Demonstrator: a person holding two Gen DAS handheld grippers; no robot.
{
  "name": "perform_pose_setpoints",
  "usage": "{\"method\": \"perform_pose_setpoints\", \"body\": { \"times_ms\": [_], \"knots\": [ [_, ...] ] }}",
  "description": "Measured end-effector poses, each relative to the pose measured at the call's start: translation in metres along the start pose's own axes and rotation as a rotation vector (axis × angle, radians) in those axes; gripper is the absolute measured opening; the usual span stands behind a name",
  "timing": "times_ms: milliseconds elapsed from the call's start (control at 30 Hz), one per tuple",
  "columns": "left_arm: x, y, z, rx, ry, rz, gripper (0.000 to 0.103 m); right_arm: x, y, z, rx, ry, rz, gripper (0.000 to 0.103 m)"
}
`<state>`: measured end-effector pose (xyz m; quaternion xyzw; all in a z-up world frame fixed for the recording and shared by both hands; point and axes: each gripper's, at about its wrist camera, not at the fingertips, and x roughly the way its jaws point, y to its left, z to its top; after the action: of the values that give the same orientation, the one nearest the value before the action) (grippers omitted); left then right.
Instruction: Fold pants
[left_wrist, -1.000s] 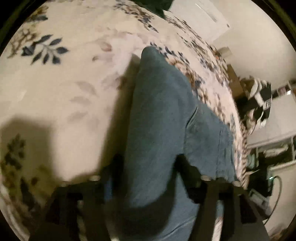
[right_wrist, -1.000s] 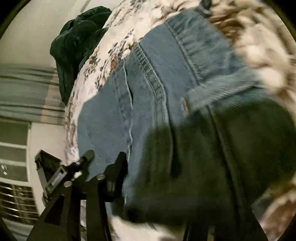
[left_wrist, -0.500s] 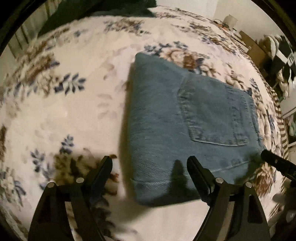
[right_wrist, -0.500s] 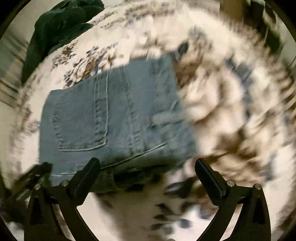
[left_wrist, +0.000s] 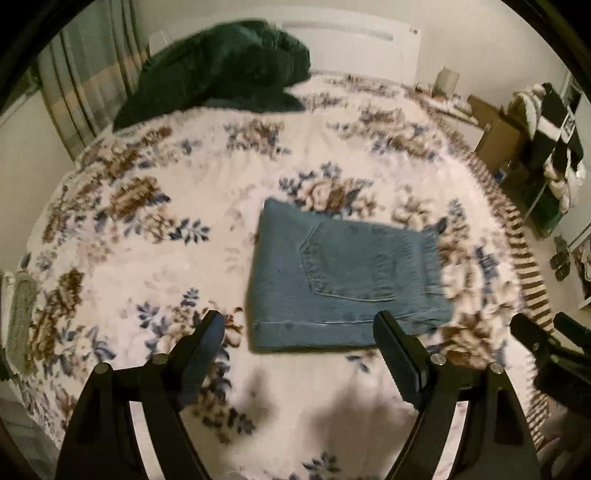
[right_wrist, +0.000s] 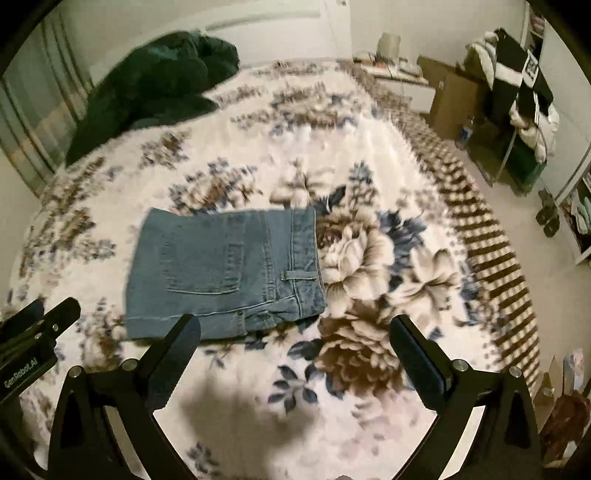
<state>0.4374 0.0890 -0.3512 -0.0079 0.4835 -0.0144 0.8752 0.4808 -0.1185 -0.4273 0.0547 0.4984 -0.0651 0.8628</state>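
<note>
Pants (left_wrist: 343, 277) are lying folded into a compact denim rectangle on the floral bed (left_wrist: 155, 258), back pocket up, hem edge nearest the grippers, waistband toward the right side. Left gripper (left_wrist: 299, 332) is hovering above the bed with jaws apart and nothing between them; the bundle is sitting just beyond and between its fingers, so this hand looks nearer. Right gripper (right_wrist: 295, 336) is hanging with jaws spread wide, also empty; pants (right_wrist: 225, 273) are lying ahead and to its left, waistband corner closest to its left finger (right_wrist: 184, 332). Bundle's long axis is running side to side across both views. Fold looks finished, judging by the neat stack. Dark green clothing (left_wrist: 221, 81) is piled at the far end of the bed, well apart from the pants.
</note>
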Motion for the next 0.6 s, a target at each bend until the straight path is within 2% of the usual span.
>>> {"method": "perform_pose_setpoints", "body": {
  "times_ms": [333,600],
  "knots": [
    [-0.189,-0.031,-0.023,-0.001,-0.151,0.020,0.082,-0.209,-0.026,-0.026,-0.038,-0.188,0.034,0.103],
    [-0.315,-0.048,-0.053,-0.022,-0.219,0.027,0.082,-0.375,-0.047,-0.061,-0.091,-0.308,0.068,0.103]
  ]
}}
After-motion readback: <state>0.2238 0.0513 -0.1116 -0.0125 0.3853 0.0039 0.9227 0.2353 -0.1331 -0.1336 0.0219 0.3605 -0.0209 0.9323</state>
